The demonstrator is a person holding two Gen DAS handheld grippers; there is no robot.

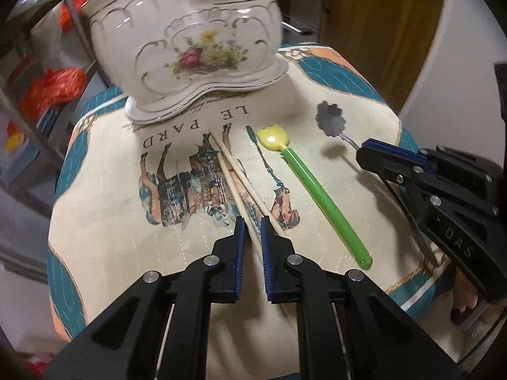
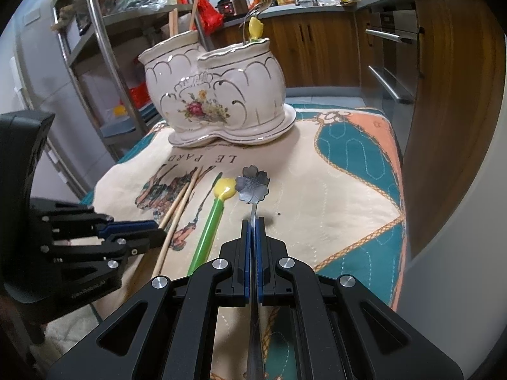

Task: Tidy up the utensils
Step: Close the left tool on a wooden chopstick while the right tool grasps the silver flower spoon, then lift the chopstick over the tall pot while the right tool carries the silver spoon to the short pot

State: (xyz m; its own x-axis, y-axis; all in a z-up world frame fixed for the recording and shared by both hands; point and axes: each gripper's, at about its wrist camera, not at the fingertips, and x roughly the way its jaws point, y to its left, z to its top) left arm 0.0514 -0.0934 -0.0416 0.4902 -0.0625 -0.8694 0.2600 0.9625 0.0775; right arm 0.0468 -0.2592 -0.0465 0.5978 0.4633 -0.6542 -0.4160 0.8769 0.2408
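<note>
A white floral ceramic utensil holder [image 1: 190, 44] [image 2: 218, 91] stands at the far side of a printed cloth. Two wooden chopsticks [image 1: 234, 174] [image 2: 182, 196] lie on the cloth. My left gripper [image 1: 253, 221] [image 2: 158, 232] is partly open with its jaws either side of one chopstick's near end. A green spoon with a yellow tulip bowl [image 1: 317, 193] [image 2: 212, 221] lies to their right. My right gripper [image 2: 252, 221] [image 1: 364, 150] is shut on the handle of a metal flower-shaped spoon [image 2: 253, 183] [image 1: 331, 117], held just above the cloth.
The holder has wooden utensils, a fork and a yellow-tipped spoon [image 2: 255, 27] in it. A metal rack [image 2: 95, 47] with red bags stands to the left. Wooden cabinets with an oven [image 2: 393, 63] are at the right. The cloth's edge [image 2: 396, 221] drops off at the right.
</note>
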